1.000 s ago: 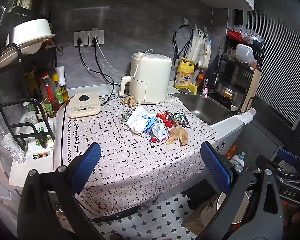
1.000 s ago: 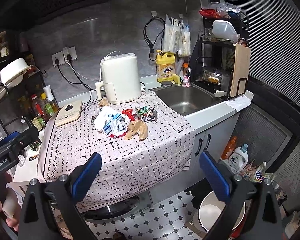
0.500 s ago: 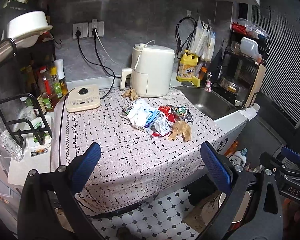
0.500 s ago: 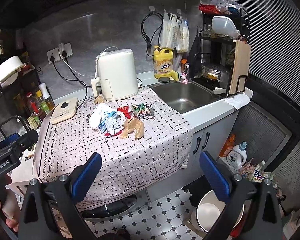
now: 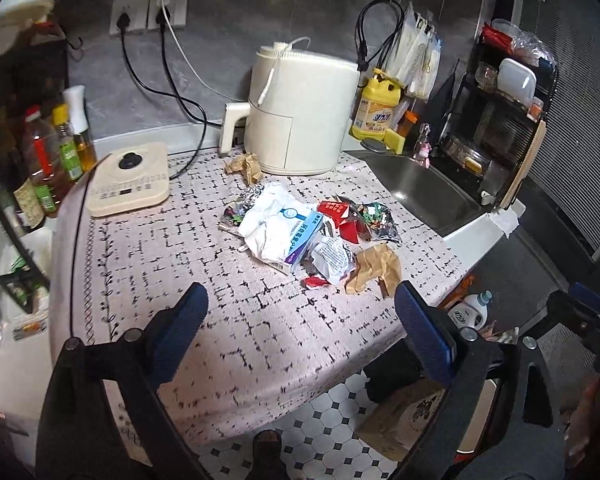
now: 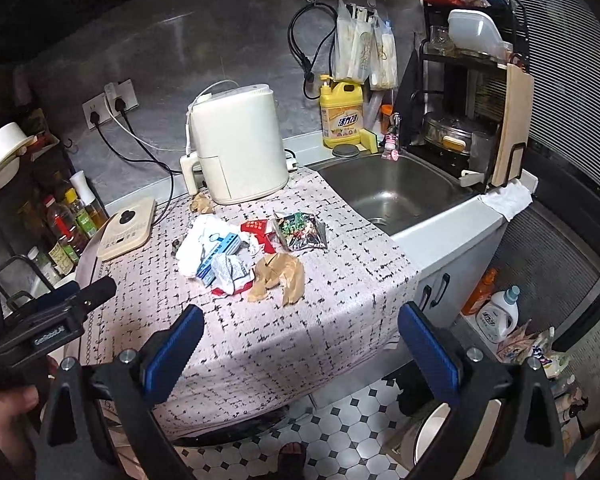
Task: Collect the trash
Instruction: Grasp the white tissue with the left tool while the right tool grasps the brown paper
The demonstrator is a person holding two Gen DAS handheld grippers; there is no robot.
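Observation:
A heap of trash lies on the patterned tablecloth (image 5: 188, 280): a white and blue package (image 5: 284, 228), a crumpled brown paper (image 5: 374, 268), red wrappers (image 5: 338, 216), a foil snack bag (image 6: 300, 230) and a brown scrap (image 5: 244, 166) by the air fryer. The same brown paper (image 6: 278, 274) shows in the right wrist view. My left gripper (image 5: 302, 326) is open and empty, short of the heap above the table's front edge. My right gripper (image 6: 300, 344) is open and empty, also short of the heap. A white bin (image 6: 436, 436) stands on the floor at lower right.
A white air fryer (image 5: 300, 112) stands behind the heap, an induction cooker (image 5: 130, 180) to its left. Bottles (image 5: 56, 148) line the left rack. A sink (image 6: 392, 194), yellow detergent (image 6: 342, 114) and a dish rack (image 6: 472, 80) are on the right. Detergent bottles (image 6: 496, 312) stand on the floor.
Both grippers have moved forward toward the table, so the heap looks larger and nearer. Both stay open and empty.

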